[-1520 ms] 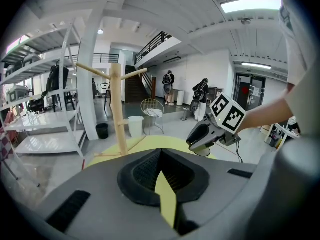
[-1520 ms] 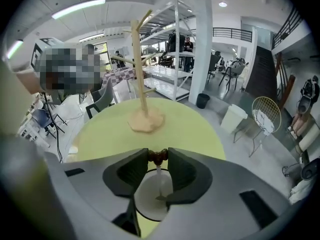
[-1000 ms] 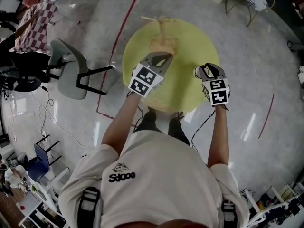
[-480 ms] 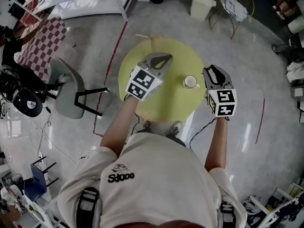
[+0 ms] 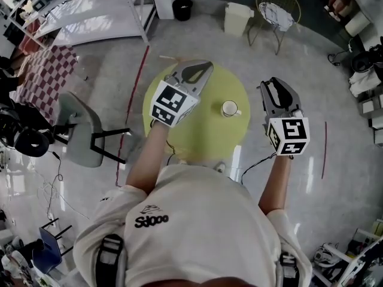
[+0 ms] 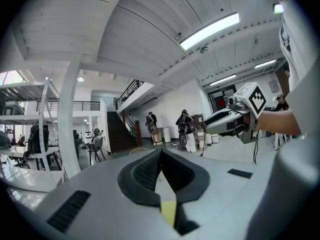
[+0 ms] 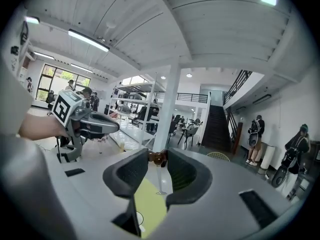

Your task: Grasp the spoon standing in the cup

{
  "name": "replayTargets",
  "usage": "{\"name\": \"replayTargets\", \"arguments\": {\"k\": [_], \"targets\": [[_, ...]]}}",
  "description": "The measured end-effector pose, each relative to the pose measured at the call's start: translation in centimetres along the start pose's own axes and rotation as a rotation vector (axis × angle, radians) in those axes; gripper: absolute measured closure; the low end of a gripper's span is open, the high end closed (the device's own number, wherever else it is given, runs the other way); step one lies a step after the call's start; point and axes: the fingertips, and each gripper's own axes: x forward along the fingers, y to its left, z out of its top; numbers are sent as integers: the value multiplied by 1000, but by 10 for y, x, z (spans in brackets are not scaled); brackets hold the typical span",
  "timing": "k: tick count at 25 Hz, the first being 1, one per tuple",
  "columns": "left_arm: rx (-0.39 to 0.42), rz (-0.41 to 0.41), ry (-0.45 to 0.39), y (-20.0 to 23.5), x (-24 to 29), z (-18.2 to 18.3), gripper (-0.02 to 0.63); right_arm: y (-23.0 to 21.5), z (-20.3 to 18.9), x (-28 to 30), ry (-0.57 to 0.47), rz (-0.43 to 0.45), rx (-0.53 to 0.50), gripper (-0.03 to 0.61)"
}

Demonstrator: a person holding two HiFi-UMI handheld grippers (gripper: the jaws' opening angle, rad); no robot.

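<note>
A small white cup (image 5: 229, 108) stands on the round yellow table (image 5: 197, 130), right of its middle. The cup is too small here to make out a spoon in it. My left gripper (image 5: 205, 67) is held high over the table's far left part, left of the cup. In the left gripper view its pads (image 6: 150, 169) meet at the tips of the left gripper (image 6: 160, 151), with nothing between them. My right gripper (image 5: 272, 84) hangs beyond the table's right edge, right of the cup. The right gripper (image 7: 157, 156) stands open and empty, aimed level into the room.
A grey chair (image 5: 81, 130) stands left of the table. At the back are a wire chair (image 5: 278, 5), a white bin (image 5: 238, 18) and a black bin (image 5: 182, 8). A pale stick (image 5: 169, 58) lies at the table's far left edge. Red lines (image 5: 134, 94) mark the floor.
The head view has pulled away, so the table looks smaller. The cup, earlier half hidden by the right gripper, now stands in plain sight between the two grippers. The right gripper has moved off to the right.
</note>
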Motion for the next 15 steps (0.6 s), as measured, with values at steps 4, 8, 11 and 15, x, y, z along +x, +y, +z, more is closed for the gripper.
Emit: {"name": "replayTargets", "arguments": {"k": [4, 8, 11, 15], "targets": [[4, -13, -10, -9, 5, 8, 588, -7, 7, -14, -19, -15, -1, 440], [18, -16, 2, -17, 12, 9, 588, -14, 6, -21, -21, -26, 4, 440], [8, -7, -9, -15, 12, 12, 588, -15, 6, -22, -22, -29, 6, 440], [-13, 6, -9, -10, 11, 9, 588, -12, 6, -19, -21, -20, 6, 441]]}}
